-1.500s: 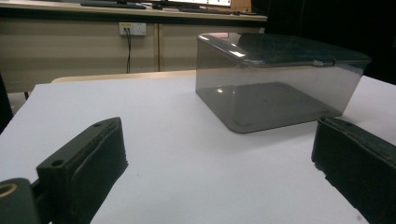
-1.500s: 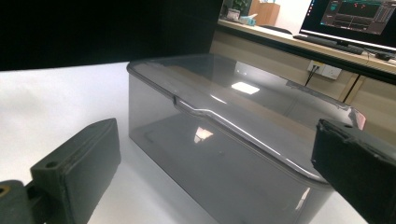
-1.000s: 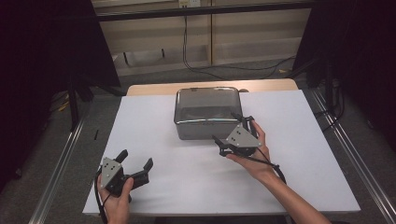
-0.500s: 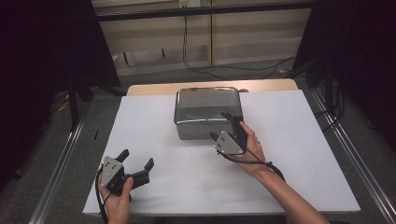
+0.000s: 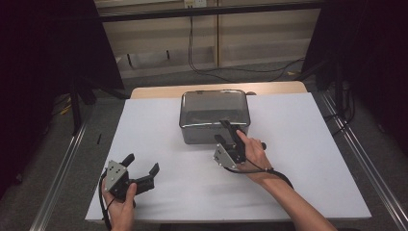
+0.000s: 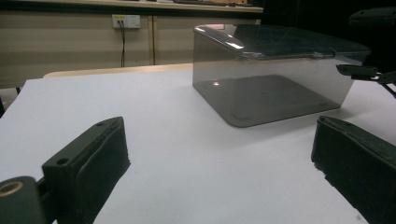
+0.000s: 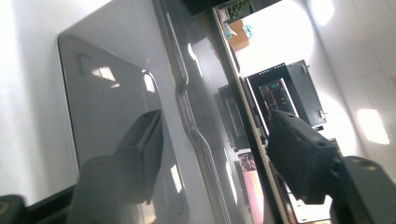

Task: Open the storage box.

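A white sheet covers the table [image 5: 308,159], with dark curtains at both sides and a pale wall with a trailing cable behind. Near the far middle of the sheet sits the smoky, translucent grey plastic box with a closed lid [image 5: 214,108], rounded at its corners and apparently empty. A second ago the right gripper [image 5: 230,134] hung off the box's right front corner; it has since swung in and turned on its side, and its parted jaws now straddle the front lip of the lid, one jaw over the front wall and one over the top. In the right gripper view the lid's moulded front edge [image 7: 187,112] runs up between the two black pads, which have not yet closed on it. This looks like the approach to lifting the lid, with the grasp itself still to come. The left gripper [image 5: 142,168] has stayed low near the front left of the sheet, well apart from the box, jaws spread wide and holding nothing.
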The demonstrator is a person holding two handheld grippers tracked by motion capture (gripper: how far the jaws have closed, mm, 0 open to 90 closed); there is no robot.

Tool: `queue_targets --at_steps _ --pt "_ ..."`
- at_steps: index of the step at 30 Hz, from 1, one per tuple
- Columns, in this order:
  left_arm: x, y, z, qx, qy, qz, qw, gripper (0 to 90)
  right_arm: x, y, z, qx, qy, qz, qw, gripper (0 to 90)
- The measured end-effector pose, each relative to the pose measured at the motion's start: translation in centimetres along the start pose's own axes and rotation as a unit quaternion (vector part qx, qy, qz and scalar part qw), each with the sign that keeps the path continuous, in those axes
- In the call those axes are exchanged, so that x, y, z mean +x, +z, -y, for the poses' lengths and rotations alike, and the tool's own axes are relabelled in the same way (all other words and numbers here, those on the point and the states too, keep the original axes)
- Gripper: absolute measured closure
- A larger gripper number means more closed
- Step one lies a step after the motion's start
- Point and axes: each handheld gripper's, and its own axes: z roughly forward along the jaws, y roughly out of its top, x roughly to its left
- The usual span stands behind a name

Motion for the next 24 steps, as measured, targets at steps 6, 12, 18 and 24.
queue_targets --at_steps 6,12,18,24 --pt "0.2 0.1 -0.1 0.003 -0.01 0.017 0.9998 3.9 0.4 0.5 0.1 0.017 -0.029 -0.002 0.9994 46.8" --pt "0.3 0.0 -0.1 0.003 -0.007 0.011 0.9999 3.8 0.6 0.9 -0.1 0.022 -0.042 -0.002 0.9989 55.4" --pt "0.2 -0.2 -0.1 -0.002 0.0 0.005 1.0 3.5 1.0 1.1 -0.2 0.026 -0.051 -0.004 0.9983 64.1" --pt "0.1 -0.2 -0.1 -0.002 0.009 0.003 1.0 3.4 1.5 1.2 -0.5 0.032 -0.077 0.005 0.9965 68.2"
